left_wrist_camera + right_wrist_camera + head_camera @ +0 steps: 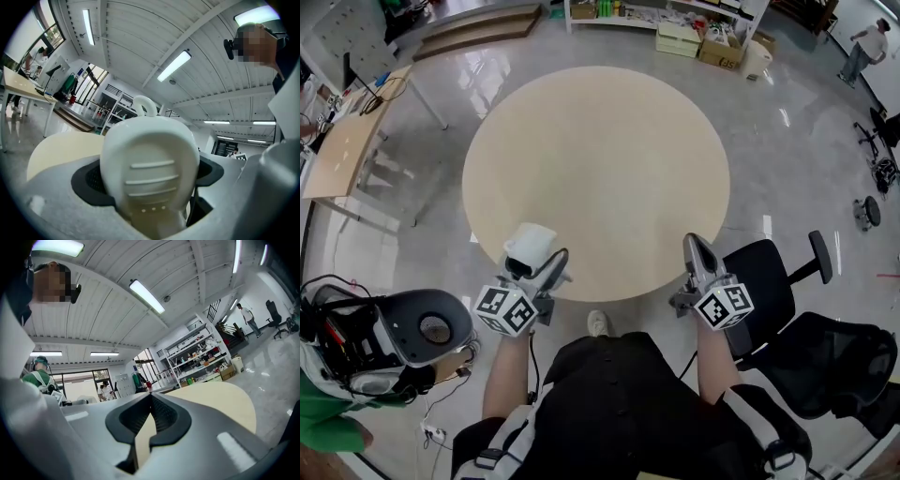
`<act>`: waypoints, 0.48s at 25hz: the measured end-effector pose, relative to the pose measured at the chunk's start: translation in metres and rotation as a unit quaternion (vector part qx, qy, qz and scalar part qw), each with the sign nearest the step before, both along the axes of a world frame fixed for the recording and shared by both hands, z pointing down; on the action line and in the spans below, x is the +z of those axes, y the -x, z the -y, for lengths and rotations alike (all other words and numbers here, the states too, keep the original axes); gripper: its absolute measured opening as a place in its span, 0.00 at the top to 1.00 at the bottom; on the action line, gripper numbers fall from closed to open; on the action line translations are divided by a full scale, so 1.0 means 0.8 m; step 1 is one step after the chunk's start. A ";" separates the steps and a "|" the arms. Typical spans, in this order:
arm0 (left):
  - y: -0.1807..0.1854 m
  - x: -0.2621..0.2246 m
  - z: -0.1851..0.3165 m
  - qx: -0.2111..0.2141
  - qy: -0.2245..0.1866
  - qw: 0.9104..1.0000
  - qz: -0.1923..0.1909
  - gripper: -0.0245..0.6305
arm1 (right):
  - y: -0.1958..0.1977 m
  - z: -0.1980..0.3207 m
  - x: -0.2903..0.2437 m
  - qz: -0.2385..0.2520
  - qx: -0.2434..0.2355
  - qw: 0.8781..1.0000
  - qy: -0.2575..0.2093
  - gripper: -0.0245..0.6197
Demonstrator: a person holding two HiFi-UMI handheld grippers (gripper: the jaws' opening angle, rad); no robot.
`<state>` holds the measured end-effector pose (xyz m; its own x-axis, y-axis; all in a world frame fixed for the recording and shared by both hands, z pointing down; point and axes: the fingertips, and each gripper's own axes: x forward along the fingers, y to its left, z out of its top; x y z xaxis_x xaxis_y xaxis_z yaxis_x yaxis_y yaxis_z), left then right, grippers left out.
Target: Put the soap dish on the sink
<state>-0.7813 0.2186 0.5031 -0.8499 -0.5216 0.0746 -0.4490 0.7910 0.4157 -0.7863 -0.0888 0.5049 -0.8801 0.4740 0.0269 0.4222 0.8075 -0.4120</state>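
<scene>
The head view looks steeply down from above the near edge of the round surface (595,178), taking in its whole top and the floor around it. Both claw views sit low at that near edge, tilted up across the surface toward the ceiling. The left claw (149,180) view is filled at very close range by the clamped soap dish (150,150). The right claw (150,397) view looks out past meeting jaws. All three share the surface and the shelves (656,11) beyond its far edge.
</scene>
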 end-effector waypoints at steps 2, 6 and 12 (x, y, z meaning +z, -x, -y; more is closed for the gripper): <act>0.007 0.011 0.002 0.002 0.003 1.000 -0.010 0.23 | 0.008 0.000 0.008 -0.004 -0.003 1.000 0.006 0.95; 0.034 0.045 0.013 0.004 0.007 0.999 -0.038 0.23 | 0.037 0.005 0.038 -0.024 -0.007 1.000 -0.002 0.95; 0.062 0.095 0.009 0.003 0.014 0.996 -0.083 0.23 | 0.065 0.002 0.080 -0.057 -0.006 0.998 -0.027 0.95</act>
<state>-0.8308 0.2113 0.5794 -0.8216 -0.5225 0.2280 -0.3813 0.8009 0.4617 -0.8382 -0.0904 0.5687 -0.8645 0.4792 0.1519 0.3846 0.8250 -0.4142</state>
